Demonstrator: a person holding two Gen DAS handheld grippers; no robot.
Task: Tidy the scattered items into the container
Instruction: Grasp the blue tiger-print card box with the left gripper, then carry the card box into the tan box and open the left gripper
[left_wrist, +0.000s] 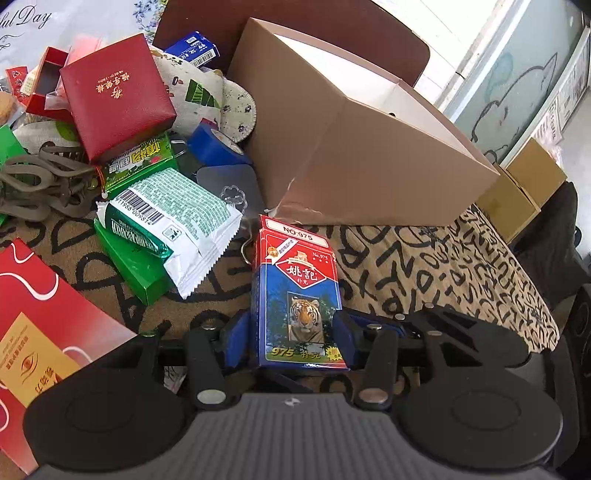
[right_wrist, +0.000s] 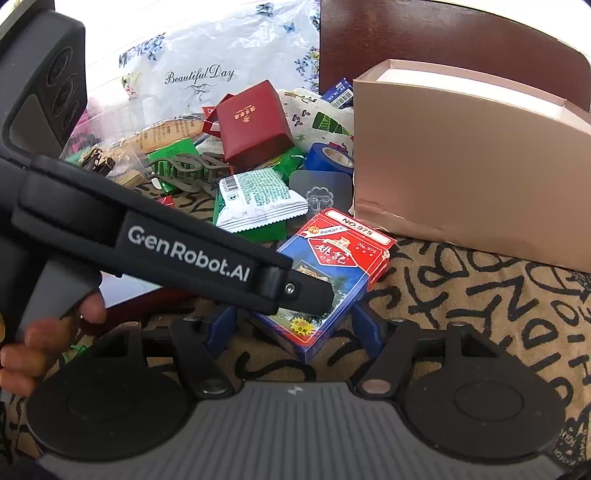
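Card deck (left_wrist: 299, 295) is clamped by left gripper (left_wrist: 295, 332) beside pink box (left_wrist: 369, 155); right gripper (right_wrist: 293, 328) jaws held apart (snack packet (left_wrist: 173, 218) nearby).

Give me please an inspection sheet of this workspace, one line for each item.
Surface: tan cloth with black letter print, covering the table.
Job's things: playing card box with tiger picture, held by the left gripper; open cardboard box behind it as container.
Clutter: red gift box, green-white snack packet, blue tape roll, grey hair claw, red envelope, printed fabric pouch.
Grippers: left shut on the card box; right gripper open, holding nothing, near the card box.
Cables: nothing seen.
Surroundings: brown cartons beyond the table's edge; dark wooden chair back.
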